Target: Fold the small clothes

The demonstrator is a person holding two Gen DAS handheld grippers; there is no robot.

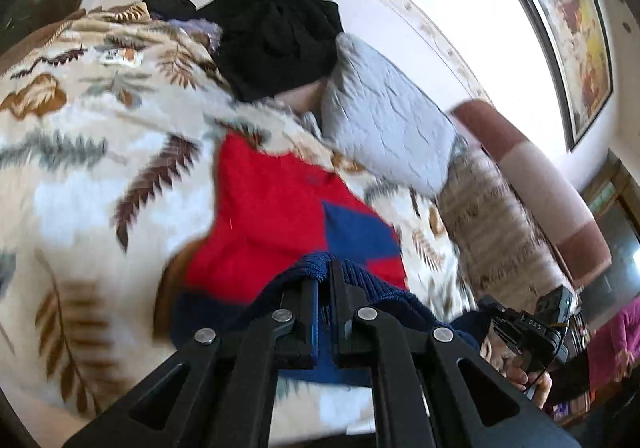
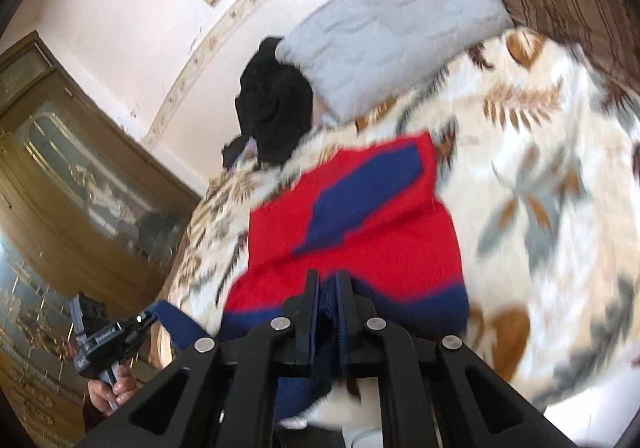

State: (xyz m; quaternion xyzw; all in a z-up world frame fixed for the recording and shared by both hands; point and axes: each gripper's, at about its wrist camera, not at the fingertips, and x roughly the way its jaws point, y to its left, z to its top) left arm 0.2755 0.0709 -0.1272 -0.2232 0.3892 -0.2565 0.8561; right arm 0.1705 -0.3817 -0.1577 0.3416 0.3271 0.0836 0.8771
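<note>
Two grippers: each is clamping the navy hem of the red sweater (image 1: 272,208).
Left gripper (image 1: 325,280): is gripping ribbed hem.
Right gripper (image 2: 329,288): is pinching hem above the leaf-print blanket (image 2: 540,176).

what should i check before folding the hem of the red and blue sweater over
1. Left gripper shut on the sweater's navy hem: ok.
2. Right gripper shut on the same hem: ok.
3. Far end of the sweater lying flat on the leaf-print blanket: ok, though blurred.
4. Blue patch smooth, no bunching: cannot tell, motion blur.
5. Black clothes pile and grey pillow clear of the sweater: ok, both sit beyond its far edge.
6. Hem stretched evenly between the two grippers: cannot tell.
</note>
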